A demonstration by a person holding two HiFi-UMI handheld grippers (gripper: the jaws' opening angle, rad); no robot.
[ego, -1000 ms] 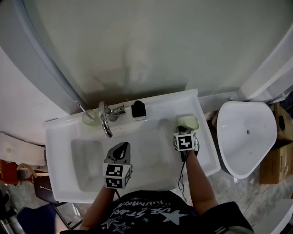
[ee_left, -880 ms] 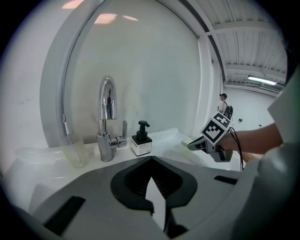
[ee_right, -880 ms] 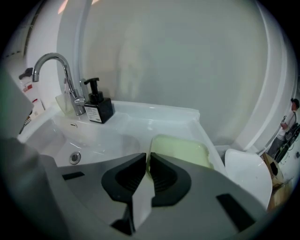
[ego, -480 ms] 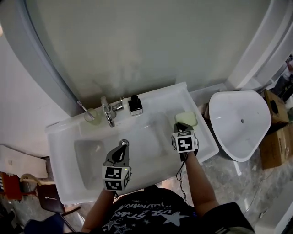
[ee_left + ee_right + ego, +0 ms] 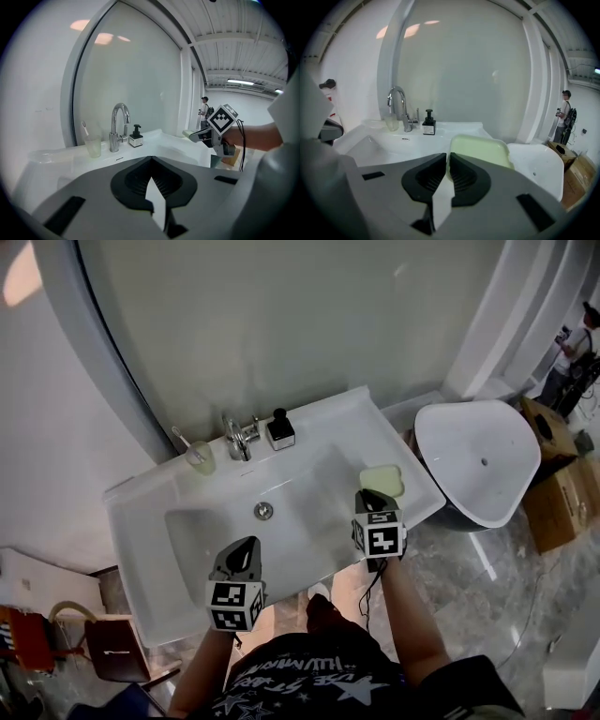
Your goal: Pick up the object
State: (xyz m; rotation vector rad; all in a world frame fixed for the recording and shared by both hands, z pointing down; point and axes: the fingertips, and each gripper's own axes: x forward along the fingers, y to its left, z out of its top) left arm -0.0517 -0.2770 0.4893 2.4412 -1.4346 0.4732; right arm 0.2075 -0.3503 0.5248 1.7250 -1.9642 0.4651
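Head view: the left tool (image 5: 247, 545) hangs over the front of the sink (image 5: 141, 521). Its jaws are pressed together with nothing in them. At the back of the sink stand a cup (image 5: 200, 459), a tap (image 5: 239, 435) and a soap bottle (image 5: 279, 430). The right tool (image 5: 374, 497) pinches the green dish (image 5: 382, 480) at the sink's right end.

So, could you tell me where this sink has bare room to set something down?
The left ledge beside the basin is bare, and the basin itself. At the back it is crowded: cup, faucet, dispenser. The held dish hangs over the right end.
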